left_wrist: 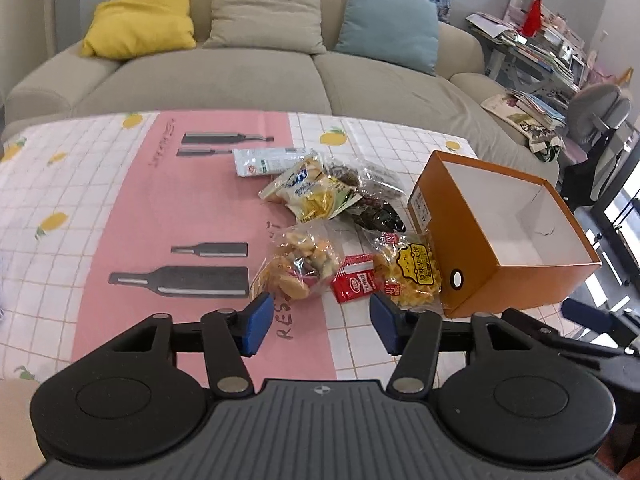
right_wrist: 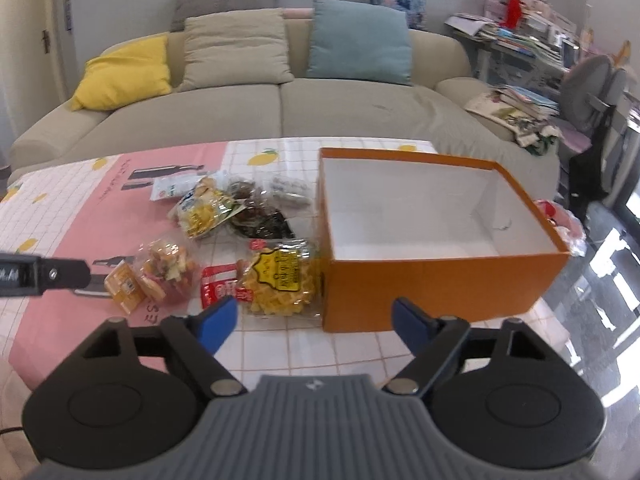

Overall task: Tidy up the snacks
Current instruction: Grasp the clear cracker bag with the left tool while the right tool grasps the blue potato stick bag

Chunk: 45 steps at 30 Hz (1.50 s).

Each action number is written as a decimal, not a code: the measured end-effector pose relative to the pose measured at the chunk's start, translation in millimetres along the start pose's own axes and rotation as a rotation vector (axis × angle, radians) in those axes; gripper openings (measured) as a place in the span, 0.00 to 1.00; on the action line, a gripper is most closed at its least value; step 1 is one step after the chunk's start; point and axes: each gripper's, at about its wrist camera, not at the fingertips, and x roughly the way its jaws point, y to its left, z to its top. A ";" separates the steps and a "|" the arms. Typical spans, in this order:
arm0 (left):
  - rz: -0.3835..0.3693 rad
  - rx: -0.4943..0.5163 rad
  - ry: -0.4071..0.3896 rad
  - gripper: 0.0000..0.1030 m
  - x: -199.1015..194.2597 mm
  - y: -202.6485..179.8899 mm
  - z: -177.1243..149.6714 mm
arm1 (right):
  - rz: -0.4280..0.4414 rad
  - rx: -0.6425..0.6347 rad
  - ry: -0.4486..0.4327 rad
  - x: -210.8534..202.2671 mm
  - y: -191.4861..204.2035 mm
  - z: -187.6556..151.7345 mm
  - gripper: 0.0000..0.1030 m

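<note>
Both the left gripper (left_wrist: 320, 316) and the right gripper (right_wrist: 314, 322) hover with jaws apart and nothing between them above the worktop (left_wrist: 60, 200), where snack packets (left_wrist: 308, 192) lie heaped just beside the empty orange box (right_wrist: 440, 280).

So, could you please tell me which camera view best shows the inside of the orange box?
The right wrist view: the orange box faces it squarely, so its white floor and walls show, with nothing visible inside. The left wrist view shows the same box at the right edge, skewed, with less of the floor visible.
</note>
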 end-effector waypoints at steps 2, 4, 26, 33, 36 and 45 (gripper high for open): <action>-0.010 -0.008 0.022 0.60 6.3 4.7 2.2 | 0.027 -0.017 0.000 3.5 4.0 -0.1 0.64; -0.005 -0.009 0.021 0.62 11.7 7.8 3.2 | 0.064 -0.050 0.004 9.1 10.6 -0.8 0.59; -0.084 0.143 0.166 0.84 127.2 29.9 39.5 | 0.177 -0.302 0.060 140.4 58.5 37.6 0.37; -0.077 0.292 0.168 0.87 138.6 21.2 27.5 | 0.188 -0.259 0.087 163.7 52.1 48.4 0.37; -0.064 0.289 0.175 0.87 148.1 19.9 27.6 | 0.199 -0.268 0.092 170.1 55.1 51.9 0.37; -0.032 0.177 0.155 0.69 159.3 32.5 33.5 | 0.222 -0.293 0.078 184.7 67.1 67.1 0.38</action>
